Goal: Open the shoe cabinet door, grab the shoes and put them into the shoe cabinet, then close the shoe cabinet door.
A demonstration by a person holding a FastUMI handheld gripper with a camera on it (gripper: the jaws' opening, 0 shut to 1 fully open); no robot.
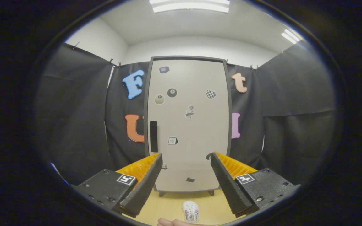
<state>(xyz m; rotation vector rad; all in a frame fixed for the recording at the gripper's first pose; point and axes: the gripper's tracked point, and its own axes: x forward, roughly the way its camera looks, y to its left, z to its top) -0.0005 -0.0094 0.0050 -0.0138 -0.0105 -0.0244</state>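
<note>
Gripper (pixel 186 158) spread wide, holding nothing. Straight ahead beyond the fingers, shoe cabinet (pixel 189 125) with door (pixel 196 131) shut. Below between them, white shoe (pixel 190 212) on tabletop (pixel 171 205).

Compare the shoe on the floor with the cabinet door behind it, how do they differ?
The shoe lies low on the yellow floor between the open gripper fingers; the cabinet door stands upright beyond them, shut. The shoe is small, the door far larger. Both are pale with small coloured markings.

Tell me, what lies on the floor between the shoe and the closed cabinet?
Nothing: in the gripper view, bare floor separates the shoe from the cabinet. Open fingers.
</note>
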